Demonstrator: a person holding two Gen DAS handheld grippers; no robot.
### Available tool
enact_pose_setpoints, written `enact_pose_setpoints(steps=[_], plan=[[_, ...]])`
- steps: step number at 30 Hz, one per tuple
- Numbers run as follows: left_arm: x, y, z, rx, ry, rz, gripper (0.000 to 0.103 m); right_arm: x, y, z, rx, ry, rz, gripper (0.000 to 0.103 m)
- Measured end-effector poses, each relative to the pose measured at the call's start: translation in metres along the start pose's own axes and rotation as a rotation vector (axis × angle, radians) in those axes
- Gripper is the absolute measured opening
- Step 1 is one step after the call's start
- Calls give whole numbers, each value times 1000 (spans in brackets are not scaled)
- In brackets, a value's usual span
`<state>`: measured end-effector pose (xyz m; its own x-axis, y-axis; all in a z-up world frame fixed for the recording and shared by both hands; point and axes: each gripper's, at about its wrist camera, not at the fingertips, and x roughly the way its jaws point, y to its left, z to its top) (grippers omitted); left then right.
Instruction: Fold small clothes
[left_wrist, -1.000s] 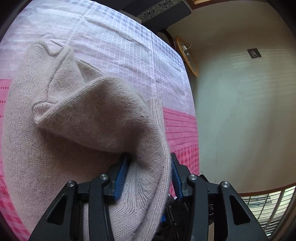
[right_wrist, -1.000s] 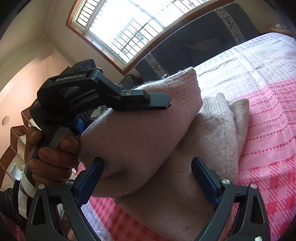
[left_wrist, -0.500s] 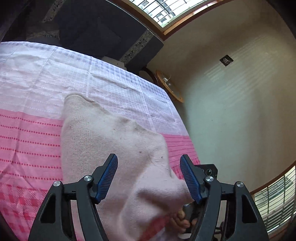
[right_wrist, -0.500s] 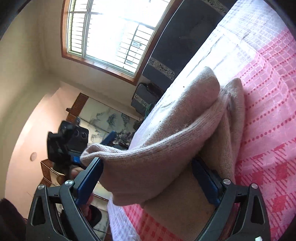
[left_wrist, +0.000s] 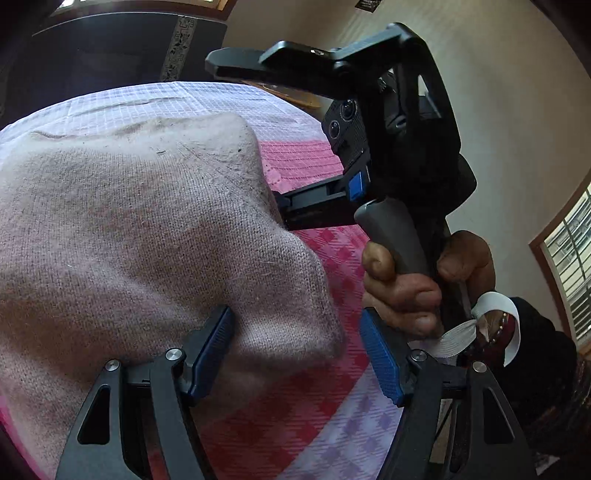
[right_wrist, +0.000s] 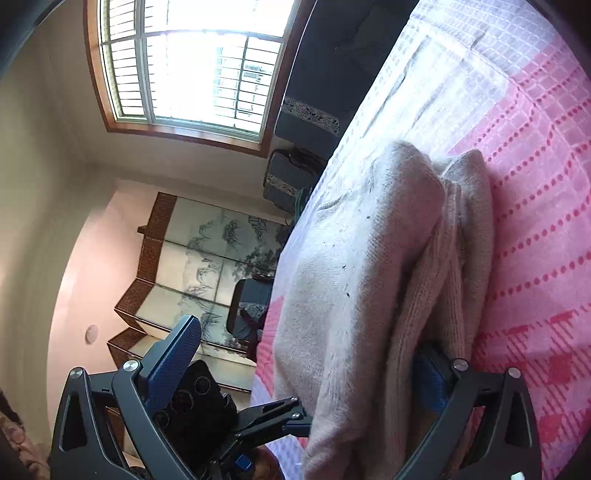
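A beige knitted garment lies folded in layers on a pink and white checked cloth. My left gripper is open, and a corner of the garment sits loosely between its blue pads. In the left wrist view the right gripper's body reaches in under the garment's right edge, held by a hand. In the right wrist view my right gripper is open wide around the garment's thick folded edge. Its right pad is partly hidden by the knit. The left gripper's body shows low in that view.
The cloth covers a bed or table that runs toward a dark sofa. A window and a painted folding screen stand beyond the left side. A plain wall lies to the right.
My left gripper has let go of the garment and opened, and the lifted layer has dropped onto the pile. Both grippers have swung round; the right one stays open around the fold.
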<state>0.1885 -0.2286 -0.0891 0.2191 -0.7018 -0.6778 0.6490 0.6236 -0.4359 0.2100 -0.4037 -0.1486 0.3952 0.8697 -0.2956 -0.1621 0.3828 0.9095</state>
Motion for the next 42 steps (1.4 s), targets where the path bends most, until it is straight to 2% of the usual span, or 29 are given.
enact_pose_setpoints(steps=[2, 3, 4, 5, 8, 11, 13, 15, 17, 19, 21, 24, 26, 28, 33, 35, 36, 37, 38, 40, 42], plan=[[-10, 2, 0, -15, -26, -33, 70, 9, 9, 4, -63, 25, -99, 91], [-19, 5, 0, -34, -49, -55, 70, 13, 13, 6, -95, 40, -145, 68], [-31, 9, 2, -52, -79, -59, 70, 16, 15, 7, -124, 51, -190, 33], [-44, 14, 3, -68, -115, -49, 70, 18, 15, 8, -141, 56, -225, 22], [-88, 38, 4, -138, -264, 5, 70, 18, 25, 14, -174, 45, -223, 21], [-117, 72, 1, -218, -365, 126, 70, 16, 44, 19, -214, -6, -150, 21], [-115, 97, -4, -288, -338, 147, 70, 11, 46, 20, -234, -43, -85, 21], [-102, 115, -12, -330, -284, 165, 70, 11, 29, 19, -198, -41, -117, 21], [-90, 121, -22, -320, -252, 201, 70, 10, 0, 16, -123, -25, -179, 21], [-78, 117, -31, -292, -239, 223, 70, 5, -18, 13, -65, -29, -159, 20], [-71, 112, -38, -266, -229, 241, 70, 1, -18, 14, -72, -36, -157, 21], [-67, 109, -40, -249, -242, 249, 70, 3, -14, 14, -62, -23, -164, 29], [-70, 105, -46, -249, -257, 245, 70, -7, -12, 11, -35, -57, -158, 35], [-76, 107, -48, -253, -281, 257, 70, -25, -4, -1, -41, -111, -159, 55], [-91, 83, -46, -171, -362, 307, 70, -65, 36, -47, -157, -189, -211, 55], [-89, 71, -42, -132, -361, 328, 70, -66, 47, -62, -196, -182, -246, 45], [-85, 68, -41, -117, -348, 336, 70, -63, 49, -68, -202, -169, -281, 27], [-80, 66, -42, -107, -331, 350, 70, -59, 47, -72, -195, -146, -312, 14], [-75, 64, -41, -98, -309, 371, 70, -54, 41, -75, -188, -120, -330, 13], [-70, 63, -43, -81, -277, 413, 70, -46, 25, -81, -157, -73, -421, 8], [-65, 68, -47, -98, -240, 424, 70, -49, 11, -85, -103, -74, -393, 4]])
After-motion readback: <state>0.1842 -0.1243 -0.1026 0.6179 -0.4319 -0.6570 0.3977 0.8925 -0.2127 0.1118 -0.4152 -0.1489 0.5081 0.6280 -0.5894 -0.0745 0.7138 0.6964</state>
